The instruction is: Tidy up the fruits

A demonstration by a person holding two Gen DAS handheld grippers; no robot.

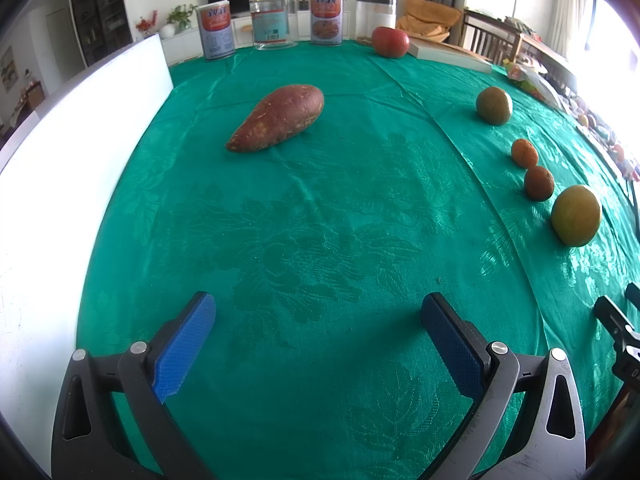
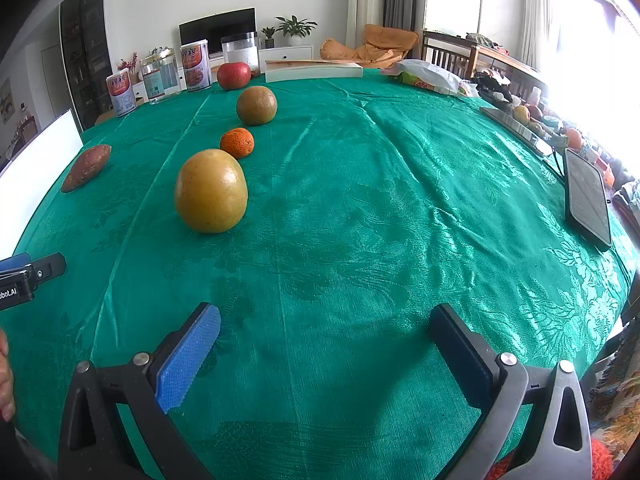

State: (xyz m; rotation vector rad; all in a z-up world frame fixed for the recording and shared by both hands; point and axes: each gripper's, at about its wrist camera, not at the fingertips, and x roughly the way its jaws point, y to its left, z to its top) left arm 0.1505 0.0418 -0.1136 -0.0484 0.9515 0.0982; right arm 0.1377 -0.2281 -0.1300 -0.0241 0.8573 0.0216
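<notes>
- Blue-padded left claw [image 1: 318,320] and right claw [image 2: 324,330] both hover with jaws spread wide and empty above the green patterned tabletop [image 2: 360,220]; no fruit is picked yet.
- Nearest the right claw, ahead to its left, sits the large yellow-green round citrus [image 2: 211,191]; the next move is likely a reach there.
- Beyond it, in a line: small orange mandarin [image 2: 237,143], greenish round fruit [image 2: 256,105], red apple [image 2: 233,75].
- Ahead of the left claw, well apart, lies the reddish-brown sweet potato [image 1: 276,118].

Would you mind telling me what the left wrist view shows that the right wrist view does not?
Only the left wrist view shows a second small orange mandarin, hidden in the right view. Only the right wrist view shows the flat dark tablet. Both share the reddish-brown sweet potato, the red apple, the green patterned tablecloth, and an open claw: left claw, right claw.
</notes>
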